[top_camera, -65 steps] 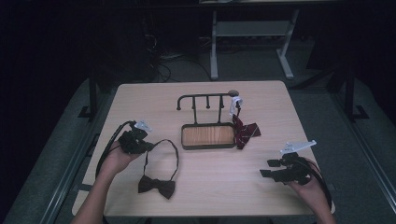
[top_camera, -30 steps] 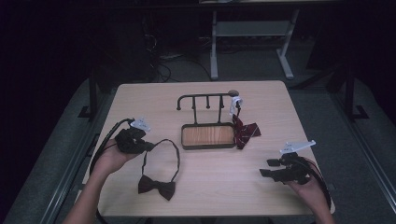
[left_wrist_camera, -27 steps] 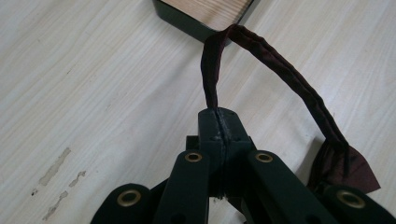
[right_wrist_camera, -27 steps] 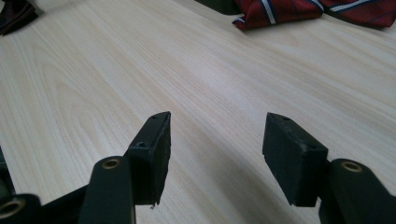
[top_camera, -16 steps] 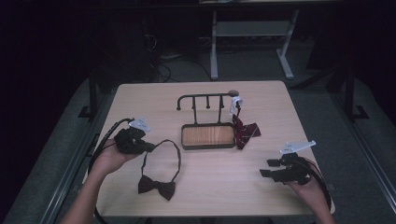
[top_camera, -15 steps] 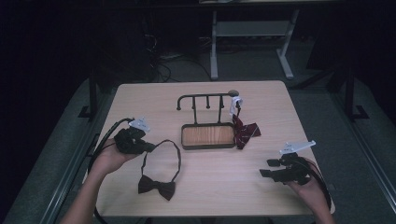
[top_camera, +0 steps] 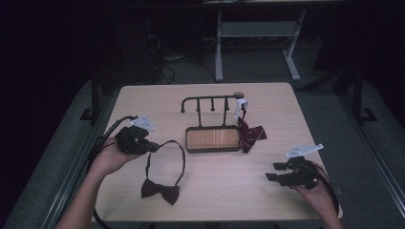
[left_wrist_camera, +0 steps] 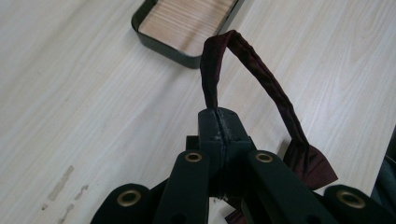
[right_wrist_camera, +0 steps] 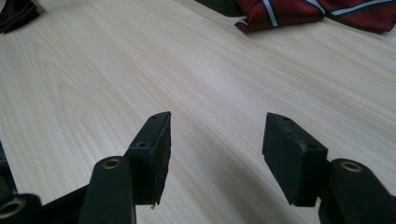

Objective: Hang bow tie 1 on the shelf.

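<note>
A light wooden table [top_camera: 205,191] seen from above, with a person's forearms coming in from its near edge. The left gripper [top_camera: 152,147] is held above the left side of the table. Its jaws are pressed together, pinching the neck strap [left_wrist_camera: 261,70] of a dark bow tie [top_camera: 160,191]. In the left gripper view the strap rises from the closed jaws in a loop and runs down to the bow at the right. From above, the bow itself lies on the table near the near edge, left of centre, with the strap curving up from it toward the gripper.

The right gripper [top_camera: 271,171] is near the near right corner, close above the table. Its jaws are spread apart with nothing between them; bare wood shows in the gap in the right gripper view.

At the middle of the table stands a black rack [top_camera: 210,101] with pegs over a shallow wood-lined tray [top_camera: 213,139]. A red striped tie [top_camera: 249,134] hangs from the rack's right end and pools on the table just beside the tray.
</note>
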